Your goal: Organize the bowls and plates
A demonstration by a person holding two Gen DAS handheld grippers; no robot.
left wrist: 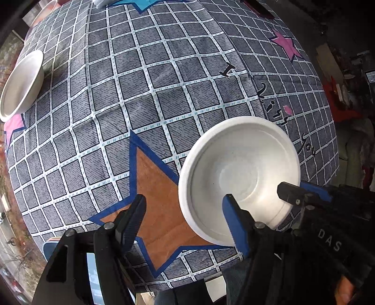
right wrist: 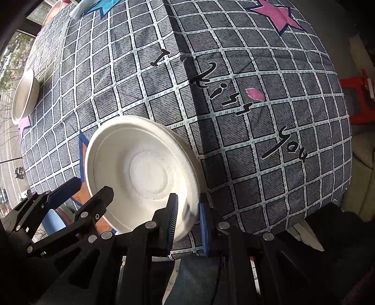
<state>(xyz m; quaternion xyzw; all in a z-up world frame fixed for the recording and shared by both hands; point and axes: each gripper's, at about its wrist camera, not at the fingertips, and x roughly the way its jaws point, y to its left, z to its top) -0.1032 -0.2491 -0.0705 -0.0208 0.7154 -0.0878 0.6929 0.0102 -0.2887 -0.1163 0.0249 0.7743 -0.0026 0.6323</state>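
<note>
Left claw (left wrist: 185, 208) open, nothing between its fingers, over orange star (left wrist: 159, 187) | near white bowl (right wrist: 140, 173) on tabletop (right wrist: 257, 117), rim pinched by right claw (right wrist: 187, 211) | second bowl (left wrist: 22, 82) far at left edge

The cloth (left wrist: 164, 93) over the counter is grey, checked with white lines, with black script lettering (right wrist: 234, 103). It bears stars: an orange one edged in blue (left wrist: 159, 206), pink ones (left wrist: 284, 44) and a light blue one (left wrist: 145, 4). Both bowls (left wrist: 239, 173) (left wrist: 21, 82) are plain white. The grippers (left wrist: 185, 206) (right wrist: 187, 208) are black with blue pads (right wrist: 203, 230).
</note>
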